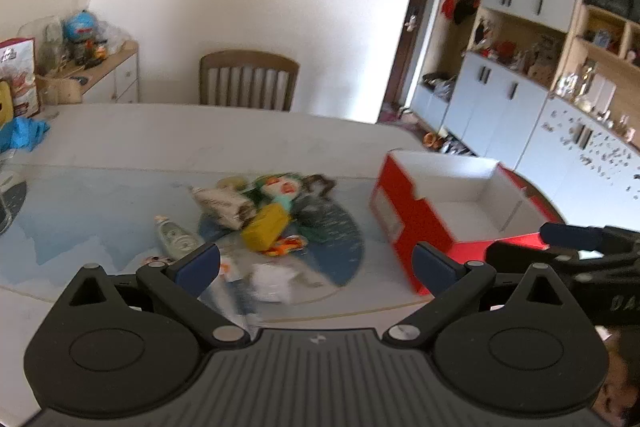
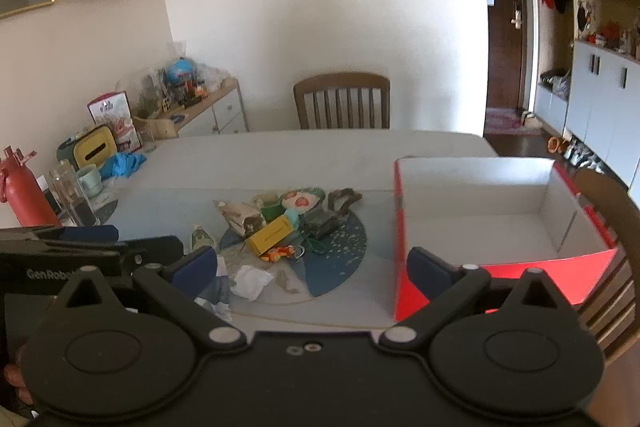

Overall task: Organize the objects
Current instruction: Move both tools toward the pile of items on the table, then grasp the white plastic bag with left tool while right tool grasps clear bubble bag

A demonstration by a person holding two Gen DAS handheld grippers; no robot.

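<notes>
Left gripper (image 1: pixel 316 261): nearest the lens, jaws spread wide and holding nothing — hovering over the near edge of the pile, probably lined up for a first pick.
Right gripper (image 2: pixel 312 263): likewise wide apart and empty, poised between the pile and the red box (image 2: pixel 480 211).
Red box: open-topped, white inside, nothing in it; set to the right of the pile, close enough for short carries — judged to be the place for the sorted things.
Pile (image 2: pixel 280 227): heaped left of the red box on a round blue mat (image 2: pixel 340 259); nothing moved over yet, so the task looks barely begun.
Yellow box (image 2: pixel 270 235): mid-pile, left of the red box, lying tilted on its neighbours.
Crumpled white paper (image 2: pixel 251 281): nearest scrap, left of the red box, loose and light.
Small tube (image 1: pixel 176 239): farthest from the red box, lying flat at the pile's left edge.
Left view: blurred, details of the pile unsure.
</notes>
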